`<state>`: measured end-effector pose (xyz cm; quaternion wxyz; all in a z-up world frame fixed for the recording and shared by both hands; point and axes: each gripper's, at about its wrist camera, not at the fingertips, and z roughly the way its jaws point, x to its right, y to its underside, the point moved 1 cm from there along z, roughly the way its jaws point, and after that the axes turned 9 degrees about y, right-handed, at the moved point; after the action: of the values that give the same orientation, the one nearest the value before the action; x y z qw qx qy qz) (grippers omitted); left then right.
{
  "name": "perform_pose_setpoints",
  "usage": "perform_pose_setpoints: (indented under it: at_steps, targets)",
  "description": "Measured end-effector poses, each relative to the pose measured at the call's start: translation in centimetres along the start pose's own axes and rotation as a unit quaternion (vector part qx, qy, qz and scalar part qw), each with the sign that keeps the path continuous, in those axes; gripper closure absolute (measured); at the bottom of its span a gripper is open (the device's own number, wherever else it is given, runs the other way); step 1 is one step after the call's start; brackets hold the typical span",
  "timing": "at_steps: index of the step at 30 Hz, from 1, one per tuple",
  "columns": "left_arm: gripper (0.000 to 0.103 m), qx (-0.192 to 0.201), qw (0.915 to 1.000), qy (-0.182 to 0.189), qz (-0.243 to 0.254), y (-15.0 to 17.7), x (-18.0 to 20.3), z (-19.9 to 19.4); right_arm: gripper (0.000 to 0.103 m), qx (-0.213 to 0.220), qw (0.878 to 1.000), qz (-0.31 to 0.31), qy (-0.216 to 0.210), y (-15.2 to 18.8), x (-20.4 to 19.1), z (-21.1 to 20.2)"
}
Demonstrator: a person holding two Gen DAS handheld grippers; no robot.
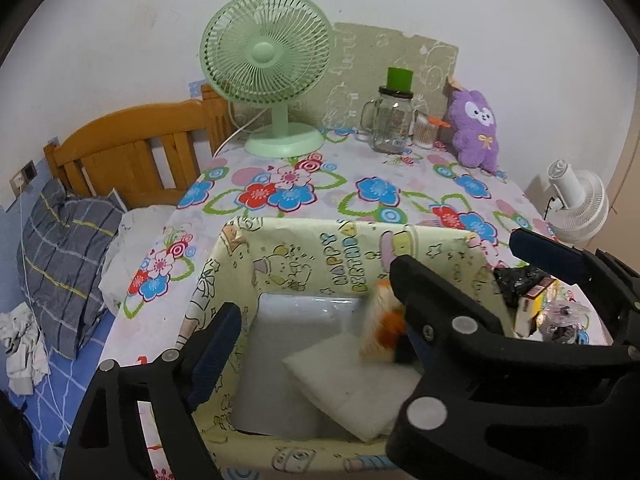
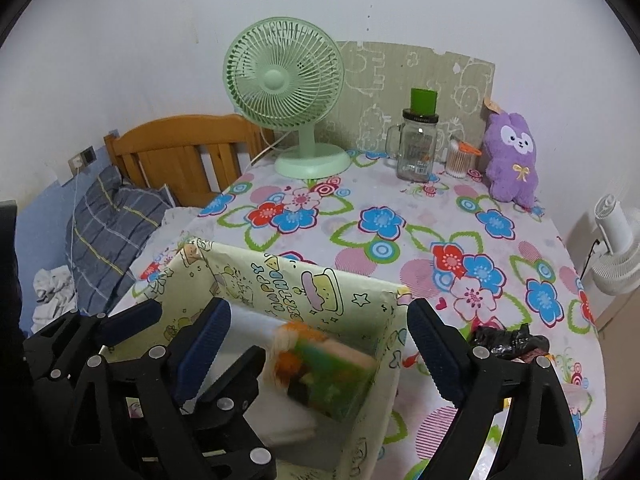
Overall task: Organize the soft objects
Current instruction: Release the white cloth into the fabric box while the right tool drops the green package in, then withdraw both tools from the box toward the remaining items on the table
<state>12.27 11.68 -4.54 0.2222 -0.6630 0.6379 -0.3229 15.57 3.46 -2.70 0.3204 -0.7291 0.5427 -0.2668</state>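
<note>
Left gripper (image 1: 316, 340): your jaws are spread wide at the bottom of the left wrist view, above the box mouth, holding nothing
Right gripper (image 2: 320, 344): your jaws are spread wide at the bottom of the right wrist view, straddling the box's right wall, holding nothing
Box (image 1: 304, 248): yellow-green cartoon print, open top, lower centre of both views, standing on the cloth
Toy (image 2: 320, 372): blurred orange, green and white soft thing inside the box, right half, touching neither gripper; you cannot tell whether it rests on the pad
Pad (image 1: 352, 384): white, flat, tilted on the box floor under the toy
Plush (image 2: 514, 160): purple, upright at the upper right, against the wall, well apart from the box
Fan (image 2: 288, 92): green, upper centre, at the back of the cloth
Jar (image 2: 418, 148): glass, green cap, between fan and plush
Cloth (image 2: 400, 240): flower print, covers the table
</note>
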Motion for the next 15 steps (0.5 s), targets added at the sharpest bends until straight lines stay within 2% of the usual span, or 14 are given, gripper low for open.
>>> perform_pose_setpoints:
  at_steps: [15]
  targets:
    - [0.005,0.030,0.9992,-0.005,0.027,0.0,3.4,-2.4,0.011,0.022,1.000,0.009,0.014,0.5,2.4,-3.7]
